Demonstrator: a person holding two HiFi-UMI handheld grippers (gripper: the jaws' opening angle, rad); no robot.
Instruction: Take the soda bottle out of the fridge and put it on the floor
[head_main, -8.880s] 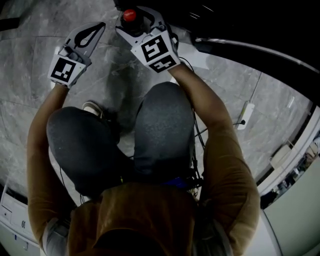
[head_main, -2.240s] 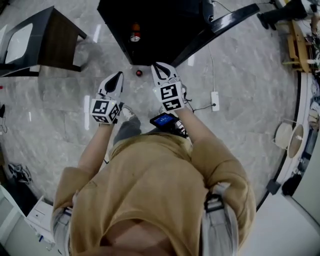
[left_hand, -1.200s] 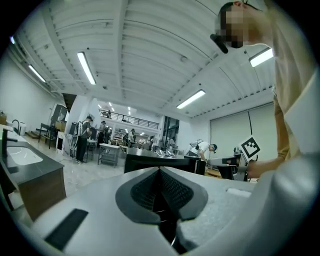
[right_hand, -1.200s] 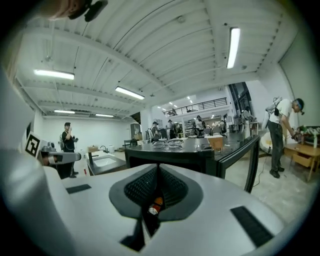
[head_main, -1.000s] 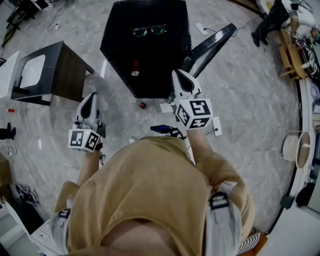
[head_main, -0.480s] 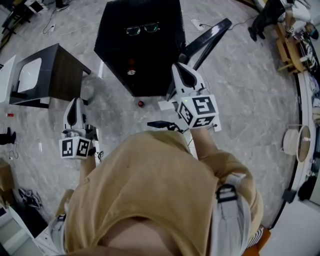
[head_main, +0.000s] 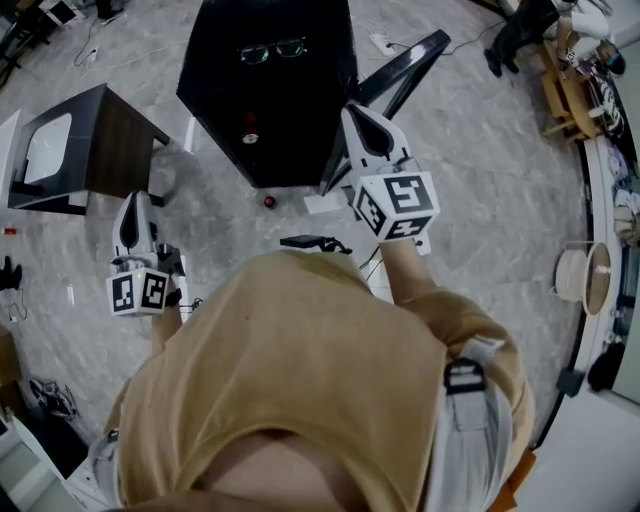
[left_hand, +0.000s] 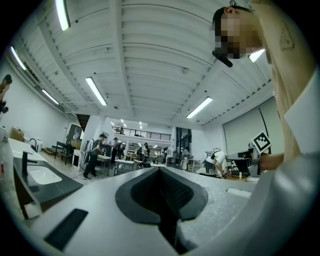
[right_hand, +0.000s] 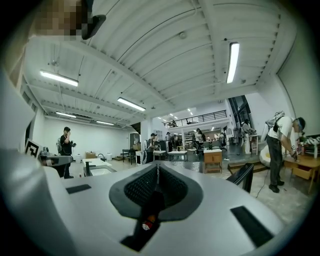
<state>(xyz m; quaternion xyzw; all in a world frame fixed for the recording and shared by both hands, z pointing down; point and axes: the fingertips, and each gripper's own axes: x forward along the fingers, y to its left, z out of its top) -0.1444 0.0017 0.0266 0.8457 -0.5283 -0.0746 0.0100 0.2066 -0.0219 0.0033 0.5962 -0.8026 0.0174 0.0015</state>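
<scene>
The soda bottle (head_main: 268, 201) stands on the grey floor just in front of the black fridge (head_main: 300, 90); only its red cap shows from above. The same cap (right_hand: 146, 225) shows small through the slot under my right jaws. A second red-capped bottle (head_main: 250, 128) sits inside the fridge. My right gripper (head_main: 354, 112) is shut and empty, held level above the fridge's open door (head_main: 400, 72). Well left of the bottle, my left gripper (head_main: 131, 203) is shut with nothing in it. Both gripper views look out across the room, pads closed together (left_hand: 160, 172) (right_hand: 157, 170).
A pair of glasses (head_main: 265, 49) lies on the fridge top. A dark side table with a pale inset (head_main: 75, 150) stands at the left. A black device (head_main: 305, 242) lies near the person's feet. Wooden furniture (head_main: 565, 85) and a round stand (head_main: 585, 280) line the right side.
Both grippers have risen toward the camera. The left one has drifted left and down in the head view, away from the fridge. The bottle on the floor has stayed put.
</scene>
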